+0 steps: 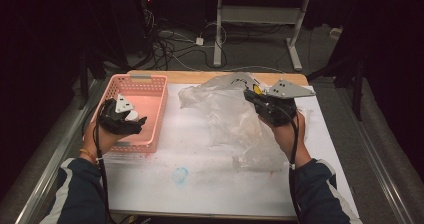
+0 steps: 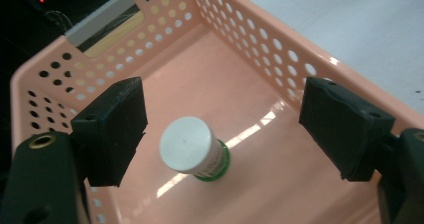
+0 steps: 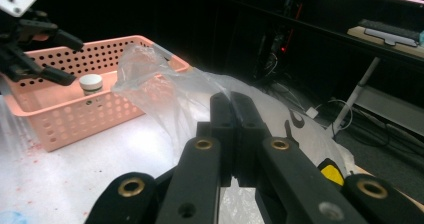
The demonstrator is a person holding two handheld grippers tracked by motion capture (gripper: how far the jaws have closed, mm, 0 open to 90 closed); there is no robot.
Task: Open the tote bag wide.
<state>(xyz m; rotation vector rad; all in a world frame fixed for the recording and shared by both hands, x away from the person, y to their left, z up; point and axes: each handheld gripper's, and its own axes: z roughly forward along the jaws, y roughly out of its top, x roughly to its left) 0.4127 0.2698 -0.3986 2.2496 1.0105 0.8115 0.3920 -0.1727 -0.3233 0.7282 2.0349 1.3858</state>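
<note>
High view: one basket (image 1: 150, 86) holds one bottle (image 1: 132, 116) beneath the spread left claw (image 1: 131, 118); right claw (image 1: 248, 95) pinches one bag (image 1: 220, 109).

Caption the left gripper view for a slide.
Open left gripper poised above a white-capped jar standing in a pink perforated basket.

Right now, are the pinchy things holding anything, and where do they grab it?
The right gripper is shut on the clear plastic bag, pinching its upper edge. The left gripper holds nothing: its jaws stand open above a small white-capped bottle standing in the pink basket.
</note>
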